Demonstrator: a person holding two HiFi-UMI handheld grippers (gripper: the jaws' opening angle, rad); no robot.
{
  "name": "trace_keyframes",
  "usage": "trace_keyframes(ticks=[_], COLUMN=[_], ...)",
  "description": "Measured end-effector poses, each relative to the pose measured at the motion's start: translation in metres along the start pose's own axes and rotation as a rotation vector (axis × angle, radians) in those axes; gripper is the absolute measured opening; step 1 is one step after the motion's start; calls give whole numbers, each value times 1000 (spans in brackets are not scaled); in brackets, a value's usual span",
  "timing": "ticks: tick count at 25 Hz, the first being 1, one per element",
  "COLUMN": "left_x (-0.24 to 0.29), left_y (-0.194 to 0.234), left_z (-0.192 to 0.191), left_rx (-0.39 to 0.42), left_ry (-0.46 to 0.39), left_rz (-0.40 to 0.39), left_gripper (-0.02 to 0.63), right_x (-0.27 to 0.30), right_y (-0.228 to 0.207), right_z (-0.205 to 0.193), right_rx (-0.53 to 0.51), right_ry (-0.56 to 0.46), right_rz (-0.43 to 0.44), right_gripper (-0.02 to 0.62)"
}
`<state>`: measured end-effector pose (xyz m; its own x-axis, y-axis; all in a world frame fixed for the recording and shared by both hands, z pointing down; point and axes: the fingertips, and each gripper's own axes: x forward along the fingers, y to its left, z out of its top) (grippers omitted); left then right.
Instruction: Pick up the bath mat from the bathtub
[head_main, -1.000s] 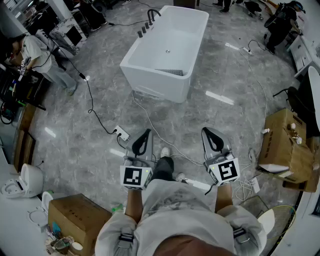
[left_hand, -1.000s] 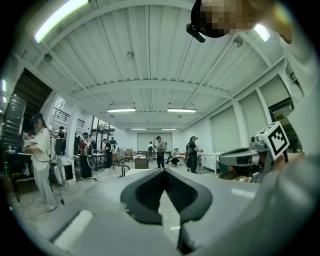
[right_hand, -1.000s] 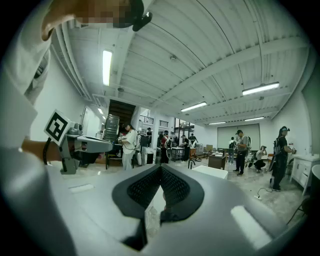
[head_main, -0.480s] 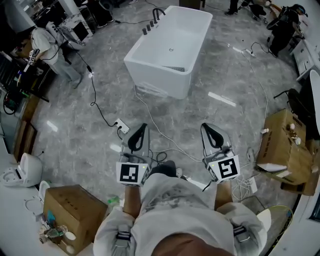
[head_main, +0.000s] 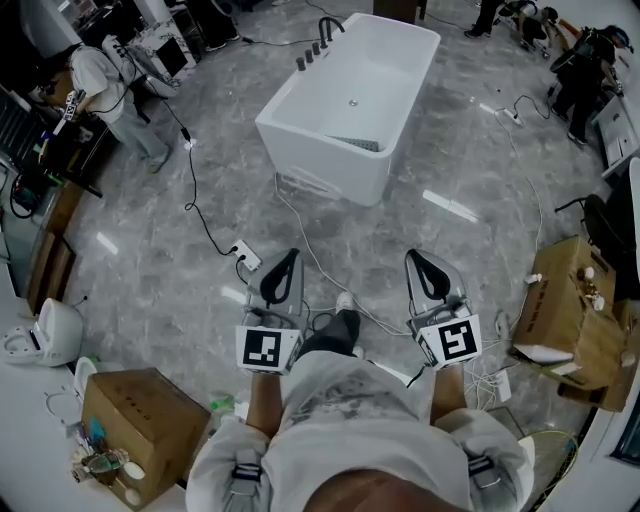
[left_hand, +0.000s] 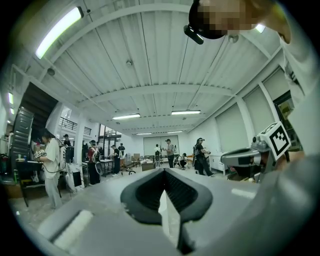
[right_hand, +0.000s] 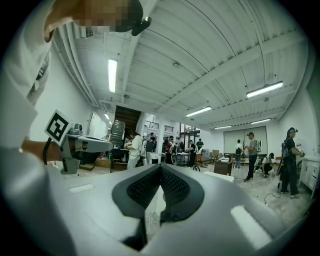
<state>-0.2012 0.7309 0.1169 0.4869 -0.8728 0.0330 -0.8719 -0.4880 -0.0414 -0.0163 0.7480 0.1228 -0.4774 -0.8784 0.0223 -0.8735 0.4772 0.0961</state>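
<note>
**Bath mat** (head_main: 355, 143): it lies inside the white bathtub (head_main: 320, 165), on the floor at the near end. It shows as a grey textured patch, partly hidden behind the near wall, and nothing touches it. The tub stands well ahead of me across the marble floor (head_main: 170, 270), with a power strip (head_main: 244, 262) lying on the floor between us.

**Step in hand**, in my judgement: the approach, with no reach begun. The next move calls for walking up to the tub's near wall, clear of the power strip. After that I would part the jaws and lean over the rim to take an edge of the mat.

**Left gripper** (head_main: 289, 260): held level in front of my body, jaws pressed together, nothing between them.

**Right gripper** (head_main: 415, 262): likewise closed and empty. It sits beside the left, and both point toward the tub.
</note>
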Motion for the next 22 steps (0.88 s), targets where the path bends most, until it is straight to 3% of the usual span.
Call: trace_keyframes(ticks=[14,22], left_x=[126,174], left_y=[81,105], left_z=[-10,-8], left_rx=[-59,-53], left_ry=[15,23], left_rz=[22,-9], left_gripper=[3,3], right_x=[146,192], right_y=[-62,-86], right_z=[-11,-19], right_rx=[-38,-31], right_ry=[71,93], right_rz=[40,12], right_gripper=[2,2])
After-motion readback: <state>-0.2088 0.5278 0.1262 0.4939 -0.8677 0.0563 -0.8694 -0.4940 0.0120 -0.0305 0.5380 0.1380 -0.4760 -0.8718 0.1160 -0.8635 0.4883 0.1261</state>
